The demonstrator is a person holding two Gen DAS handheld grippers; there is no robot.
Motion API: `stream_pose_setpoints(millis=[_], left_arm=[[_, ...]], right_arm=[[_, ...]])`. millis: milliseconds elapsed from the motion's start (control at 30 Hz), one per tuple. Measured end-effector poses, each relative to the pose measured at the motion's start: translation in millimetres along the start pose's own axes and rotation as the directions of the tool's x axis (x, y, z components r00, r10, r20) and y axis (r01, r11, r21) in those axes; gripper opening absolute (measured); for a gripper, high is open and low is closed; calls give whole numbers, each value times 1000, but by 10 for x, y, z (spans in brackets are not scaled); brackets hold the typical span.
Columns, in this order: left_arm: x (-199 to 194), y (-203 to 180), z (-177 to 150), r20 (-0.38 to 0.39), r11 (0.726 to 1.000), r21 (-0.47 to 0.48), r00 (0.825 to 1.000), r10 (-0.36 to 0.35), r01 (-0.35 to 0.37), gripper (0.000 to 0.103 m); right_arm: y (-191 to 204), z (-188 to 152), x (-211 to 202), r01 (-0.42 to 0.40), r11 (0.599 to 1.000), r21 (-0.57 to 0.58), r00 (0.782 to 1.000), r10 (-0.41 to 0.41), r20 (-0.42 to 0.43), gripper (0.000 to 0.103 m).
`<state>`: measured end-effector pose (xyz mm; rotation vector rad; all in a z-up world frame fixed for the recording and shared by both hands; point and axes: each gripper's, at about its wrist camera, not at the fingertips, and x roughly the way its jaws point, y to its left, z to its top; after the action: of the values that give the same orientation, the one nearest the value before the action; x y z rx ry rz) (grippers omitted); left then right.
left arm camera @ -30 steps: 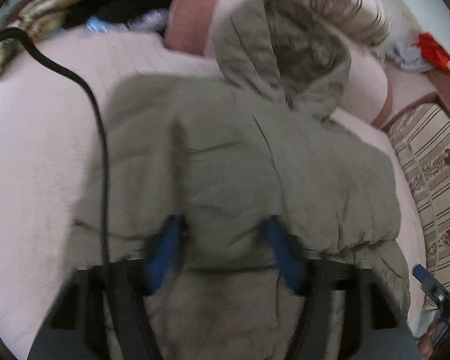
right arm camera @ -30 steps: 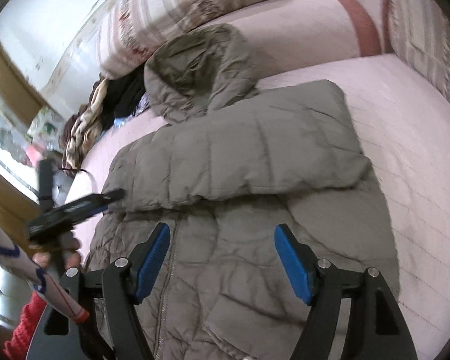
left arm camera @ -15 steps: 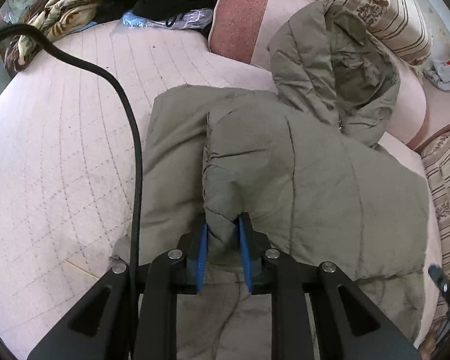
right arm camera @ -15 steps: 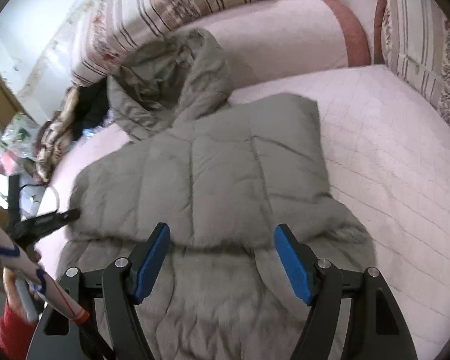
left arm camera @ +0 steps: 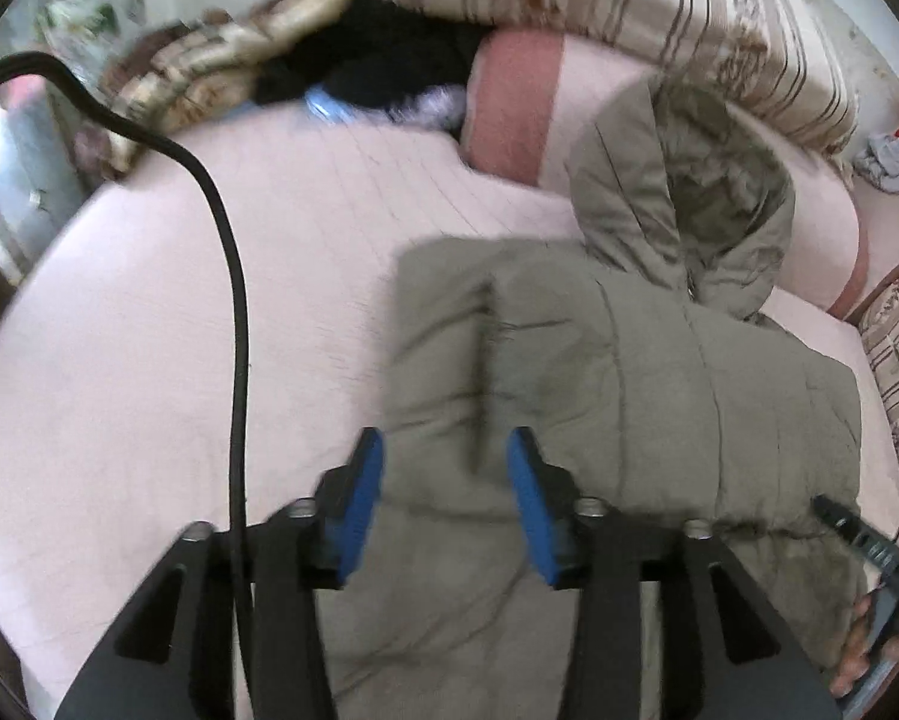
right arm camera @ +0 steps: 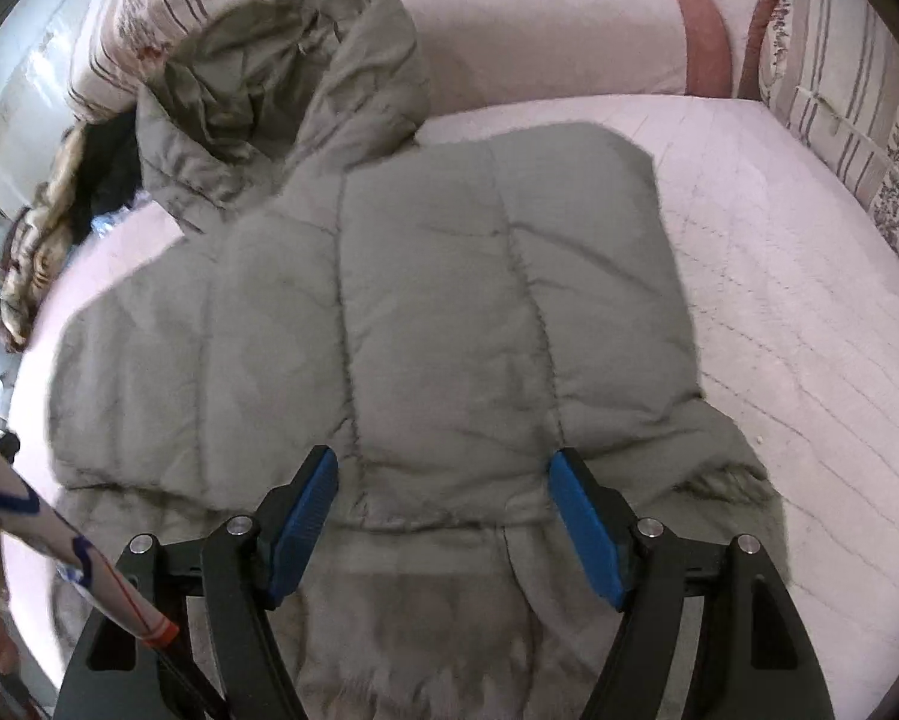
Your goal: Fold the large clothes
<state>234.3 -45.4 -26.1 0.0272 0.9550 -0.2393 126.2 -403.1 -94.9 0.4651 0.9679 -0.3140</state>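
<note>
Home living room, pink quilted sofa seat [right arm camera: 809,312], striped floral cushions [left arm camera: 659,18], heaped clothes [left arm camera: 353,60]

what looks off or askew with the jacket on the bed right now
The olive puffer jacket lies mostly flat, but its hood is crumpled up against the pink bolster, not laid flat. Both grippers are open, holding nothing.
</note>
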Motion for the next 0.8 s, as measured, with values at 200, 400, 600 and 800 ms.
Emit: stream_pose_setpoints(millis=[200, 400, 600, 800], left_arm=[[-267, 469, -289, 69, 990, -27, 988, 140, -139, 58], [-61, 765, -437, 40, 984, -58, 984, 171, -169, 58], [17, 983, -409, 27, 988, -91, 991, 129, -126, 58], [121, 1091, -319, 4, 989, -115, 995, 98, -97, 58]], right_arm=[[199, -46, -413, -28, 999, -30, 999, 28, 24, 78], [747, 88, -530, -22, 995, -99, 1000, 24, 17, 78], [1241, 595, -420, -31, 996, -81, 999, 34, 29, 78], [1745, 1502, -164, -81, 996, 30, 993, 78, 87, 80]])
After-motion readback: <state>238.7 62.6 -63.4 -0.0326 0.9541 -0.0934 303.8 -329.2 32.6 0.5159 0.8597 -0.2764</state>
